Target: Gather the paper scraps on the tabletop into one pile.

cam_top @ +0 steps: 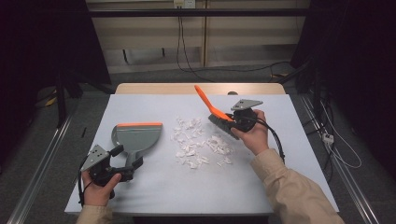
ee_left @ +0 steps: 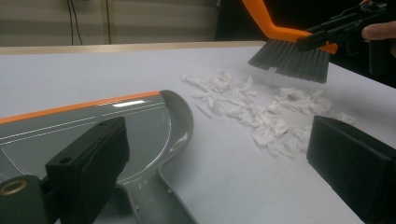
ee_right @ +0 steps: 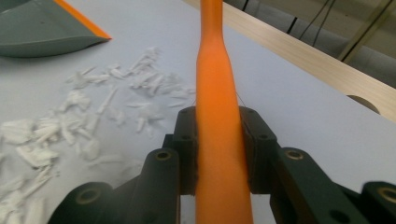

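The brush hangs just above the far right edge of the paper scraps, its grey bristles pointing down at them and its orange handle slanting up and away toward the far side of the table. That table is covered in a pale blue-grey sheet with a light wooden strip along its far edge; beyond it lie a grey floor, a pale wall with cables hanging from a socket, and dark curtains on both sides. The right gripper is clenched on the brush handle: in the right gripper view both black pads press against the orange shaft. The scraps are small torn white pieces, scattered loosely in the middle of the sheet. Left of the scraps lies the dustpan, grey with an orange lip, flat on the sheet with its mouth facing the far side; its tray is bare of scraps. The left gripper sits at the dustpan's handle, nearer the person than the scraps; in the left gripper view its jaws stand wide apart, the handle lying between them untouched.
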A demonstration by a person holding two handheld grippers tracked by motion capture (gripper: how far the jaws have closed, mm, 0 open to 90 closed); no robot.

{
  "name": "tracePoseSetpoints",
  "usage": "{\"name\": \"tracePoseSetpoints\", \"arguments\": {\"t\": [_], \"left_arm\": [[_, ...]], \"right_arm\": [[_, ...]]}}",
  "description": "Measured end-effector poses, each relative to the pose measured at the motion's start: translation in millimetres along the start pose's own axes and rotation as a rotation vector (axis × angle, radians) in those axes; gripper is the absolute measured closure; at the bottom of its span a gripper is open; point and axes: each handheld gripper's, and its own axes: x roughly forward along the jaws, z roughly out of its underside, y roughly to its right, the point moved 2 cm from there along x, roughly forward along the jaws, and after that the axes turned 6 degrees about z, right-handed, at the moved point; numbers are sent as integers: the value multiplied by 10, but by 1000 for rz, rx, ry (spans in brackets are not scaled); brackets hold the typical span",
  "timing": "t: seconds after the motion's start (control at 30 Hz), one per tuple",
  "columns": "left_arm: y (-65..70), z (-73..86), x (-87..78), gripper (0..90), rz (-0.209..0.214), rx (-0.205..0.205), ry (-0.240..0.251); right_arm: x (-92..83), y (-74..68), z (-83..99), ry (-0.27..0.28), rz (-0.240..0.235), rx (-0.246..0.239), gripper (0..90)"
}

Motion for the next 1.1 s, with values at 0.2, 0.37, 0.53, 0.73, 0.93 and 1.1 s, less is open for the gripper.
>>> {"name": "tracePoseSetpoints", "arguments": {"t": [0.2, 0.37, 0.53, 0.73, 0.93, 1.1], "left_arm": [[-10, 11, 8, 54, 2, -6, 0], [-28, 15, 13, 54, 3, 2, -16], [-20, 3, 20, 54, 4, -4, -6], [-28, -4, 7, 54, 2, -4, 0], [-33, -7, 9, 54, 0, -5, 2], [-25, -7, 19, 54, 2, -1, -3]], "right_arm": [[173, 116, 138, -53, 22, 27, 712], [170, 111, 98, -115, 28, 45, 701], [157, 73, -27, -148, 40, 59, 651], [191, 52, -17, -236, 32, 44, 711], [125, -94, -11, -237, -67, -55, 712], [20, -197, -110, -166, -167, -91, 713]]}}
